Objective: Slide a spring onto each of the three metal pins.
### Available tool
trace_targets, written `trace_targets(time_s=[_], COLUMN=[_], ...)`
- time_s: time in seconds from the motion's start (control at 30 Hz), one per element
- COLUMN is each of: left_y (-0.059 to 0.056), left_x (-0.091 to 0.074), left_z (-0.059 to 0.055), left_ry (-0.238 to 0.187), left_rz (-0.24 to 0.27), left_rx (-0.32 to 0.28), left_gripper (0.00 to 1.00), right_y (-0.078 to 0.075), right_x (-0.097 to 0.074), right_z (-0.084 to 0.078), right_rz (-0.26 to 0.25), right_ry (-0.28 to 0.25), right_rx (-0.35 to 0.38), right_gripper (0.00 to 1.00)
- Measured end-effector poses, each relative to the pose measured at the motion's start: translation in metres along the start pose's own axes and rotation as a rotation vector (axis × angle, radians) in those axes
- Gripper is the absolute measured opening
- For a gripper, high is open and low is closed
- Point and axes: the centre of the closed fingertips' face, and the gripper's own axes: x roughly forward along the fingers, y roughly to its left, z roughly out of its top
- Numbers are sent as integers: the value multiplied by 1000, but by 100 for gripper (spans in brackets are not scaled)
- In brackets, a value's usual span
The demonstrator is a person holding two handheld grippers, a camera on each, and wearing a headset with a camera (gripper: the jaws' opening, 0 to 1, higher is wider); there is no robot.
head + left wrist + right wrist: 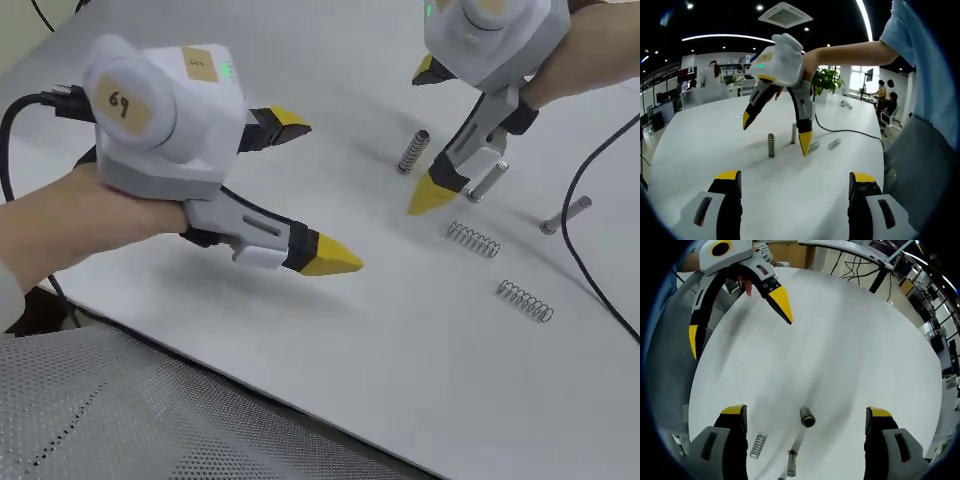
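Observation:
Three metal pins stand on the white table (330, 380). One pin (413, 151) (771, 145) (807, 417) wears a spring. A bare pin (487, 181) (794, 133) (791, 462) stands just behind the right gripper's lower finger, and another bare pin (566, 215) stands farther right. Two loose springs (473, 239) (525, 300) lie flat nearby; the left gripper view shows them too (813, 146) (834, 143). My right gripper (428, 132) (806, 411) hovers open and empty over the sprung pin. My left gripper (310, 190) (795, 176) is open and empty, well left of the pins.
A black cable (580, 230) curves across the table's right side past the far pin. The table's near edge (200, 362) runs diagonally, with a grey mesh chair (100, 420) below it. Another cable (15, 120) trails from the left gripper.

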Motion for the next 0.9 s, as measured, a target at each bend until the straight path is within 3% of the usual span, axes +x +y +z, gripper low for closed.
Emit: trace_targets(time_s=[0.37,0.6,0.9], left_y=[-1,-7,-13], left_x=[-1,0,3], left_z=[2,4,7], left_ry=[-11,-9,14], left_rz=[-9,-26,-54], left_rx=[-5,10,37], left_gripper=[85,85,84], right_y=[0,3,18], right_x=[-27,-45,-70], right_z=[-1,-16,-35], right_rz=[-57,-115,-190], right_ry=[-55,-89,-187], right_rx=[45,80,179], right_gripper=[96,96,95])
